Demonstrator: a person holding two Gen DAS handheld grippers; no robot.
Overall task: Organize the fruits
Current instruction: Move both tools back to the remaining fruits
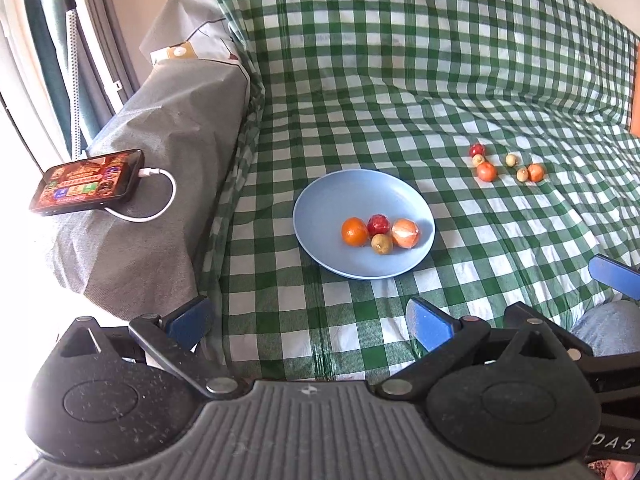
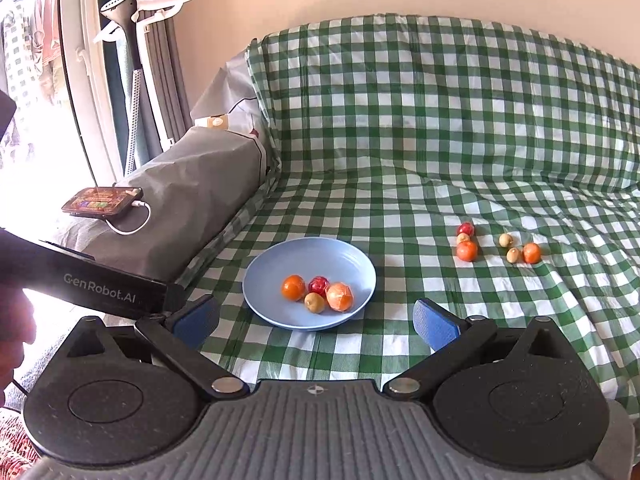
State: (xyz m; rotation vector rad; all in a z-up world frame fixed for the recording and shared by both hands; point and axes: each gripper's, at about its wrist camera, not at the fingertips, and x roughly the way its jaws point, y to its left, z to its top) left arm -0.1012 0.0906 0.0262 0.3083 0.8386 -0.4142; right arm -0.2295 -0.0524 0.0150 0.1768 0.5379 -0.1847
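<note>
A blue plate (image 1: 320, 200) (image 2: 276, 264) rests on the green checked cloth and holds an orange (image 1: 354, 231) (image 2: 293, 287), a red fruit (image 1: 378, 224) (image 2: 319, 285), a small tan fruit (image 1: 381, 243) (image 2: 314, 303) and a wrapped orange fruit (image 1: 406, 233) (image 2: 340, 297). To the right, several loose fruits lie on the cloth: a red one (image 1: 477, 149) (image 2: 465, 228), oranges (image 1: 486, 171) (image 2: 467, 251) and small tan ones (image 1: 510, 159) (image 2: 505, 240). My left gripper (image 1: 310, 322) hangs open and empty in front of the plate. My right gripper (image 2: 316, 322) is open and empty too, just short of the plate.
A phone (image 1: 86, 182) (image 2: 102, 200) with a white cable lies on the grey sofa arm (image 1: 168, 128) at the left. The checked sofa back (image 2: 440, 92) rises behind the fruits. A garment steamer (image 2: 134, 60) stands by the window. A denim-clad knee (image 1: 608, 326) shows at the right.
</note>
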